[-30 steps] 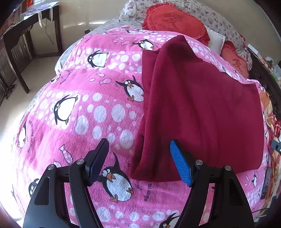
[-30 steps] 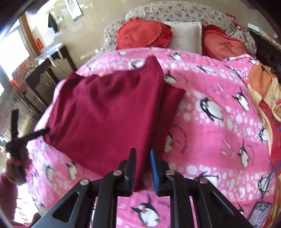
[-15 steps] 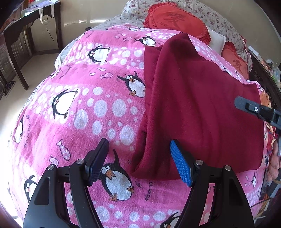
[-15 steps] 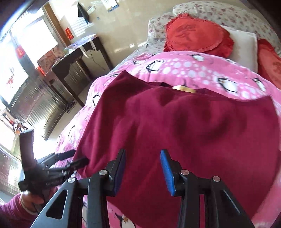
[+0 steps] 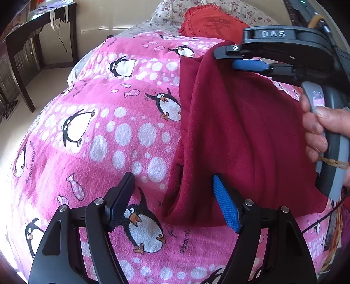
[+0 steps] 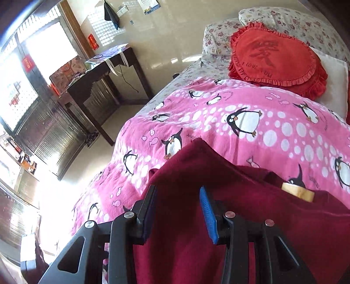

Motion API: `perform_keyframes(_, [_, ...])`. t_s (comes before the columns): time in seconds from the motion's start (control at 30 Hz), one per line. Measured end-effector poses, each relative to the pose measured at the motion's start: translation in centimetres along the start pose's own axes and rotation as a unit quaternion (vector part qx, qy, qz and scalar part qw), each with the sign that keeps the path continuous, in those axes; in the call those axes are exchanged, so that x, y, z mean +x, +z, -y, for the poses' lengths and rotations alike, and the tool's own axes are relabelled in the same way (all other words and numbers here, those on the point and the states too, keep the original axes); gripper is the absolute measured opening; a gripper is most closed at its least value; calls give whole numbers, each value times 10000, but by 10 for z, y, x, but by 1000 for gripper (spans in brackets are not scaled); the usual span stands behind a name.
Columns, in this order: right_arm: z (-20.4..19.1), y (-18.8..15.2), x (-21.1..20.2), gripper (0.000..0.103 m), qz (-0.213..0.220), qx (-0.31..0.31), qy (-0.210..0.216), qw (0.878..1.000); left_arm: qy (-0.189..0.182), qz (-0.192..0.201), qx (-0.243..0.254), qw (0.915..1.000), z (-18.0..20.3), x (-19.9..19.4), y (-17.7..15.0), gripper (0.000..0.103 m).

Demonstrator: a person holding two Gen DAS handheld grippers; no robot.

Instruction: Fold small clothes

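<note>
Dark red garment is laid folded on the pink penguin-print blanket covering the bed, toward the right half of the left wrist view. A doubled fold edge runs down its left side, and a bottom corner is seen just above the left claw. A tan label is exposed at the garment's far edge in the right wrist view.

Left claw is held spread wide over the near bottom-left corner of the garment. The black finger is over bare blanket, the blue-padded finger over the cloth edge. Nothing is pinched; contact with the fabric cannot be confirmed.

Right claw is seen partly spread above the garment's far-left corner, its jaws having just been opening. Cloth is seen behind the gap, but no pad is pressed on it. The same claw is visible in the left wrist view at upper right, its handle gripped by a hand.

Beyond the blanket: a red frilled heart cushion is propped against floral pillows at the head of the bed. A dark wooden side table with papers on top is set against the wall, left of the bed. Bright window light is coming in at far left.
</note>
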State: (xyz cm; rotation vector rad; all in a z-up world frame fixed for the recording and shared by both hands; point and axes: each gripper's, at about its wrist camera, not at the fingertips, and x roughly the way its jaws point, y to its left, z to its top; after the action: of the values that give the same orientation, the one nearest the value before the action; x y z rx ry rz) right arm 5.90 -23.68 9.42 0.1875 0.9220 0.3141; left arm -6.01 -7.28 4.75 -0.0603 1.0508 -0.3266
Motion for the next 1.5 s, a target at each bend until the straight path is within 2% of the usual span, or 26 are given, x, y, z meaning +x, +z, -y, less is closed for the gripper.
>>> perform_keyframes(0.17, [4,4,38,39,-347,4,-215,9992,-11,36,-49,10000,-1,0,-2,75])
perform_keyframes(0.37, [1,12,42,39,-502,-113,-314,9982,-6,71,-53,10000,1,0,-3,78])
perform_keyframes(0.5, [6,14,32,41,-606,173,-222,9978,-27,90,-68,9999,1,1,-3,78])
perform_keyframes(0.53, [6,14,29,43,-586,252,-202,9978,-29,98,-69,9999,1,1,-4,78])
perform_keyframes(0.6, [0,14,24,54,-555,302,-169,9979,-21,115,-68,9999,1,0,-5,78])
perform_keyframes(0.7, [-18,13,28,66,-632,36,-270,9976,-29,123,-92,9999,1,0,-5,78])
perform_keyframes(0.77, [-34,11,37,67,-730,-294,-504,9956,-73,128,-127,9998,0,-1,-6,78])
perform_keyframes(0.9, [-54,3,66,82,-993,-903,-1175,9840,-172,129,-169,9996,-3,-3,-7,78])
perform_keyframes(1.0, [-62,-3,73,92,-945,-1146,-1341,9798,-160,124,-144,9997,-3,-3,-7,79])
perform_keyframes(1.33, [-52,-4,62,90,-881,-1049,-1105,9844,-133,132,-141,9997,-2,-1,-6,79])
perform_keyframes(1.37, [-51,-4,61,84,-847,-1046,-1132,9844,-131,133,-141,9997,-2,-1,-6,79])
perform_keyframes(1.4, [-49,-4,59,71,-805,-1047,-1214,9838,-128,133,-142,9997,-2,-2,-7,79])
perform_keyframes(1.5, [-41,-3,53,58,-776,-1044,-1171,9846,-97,134,-136,9998,-2,-1,-6,79])
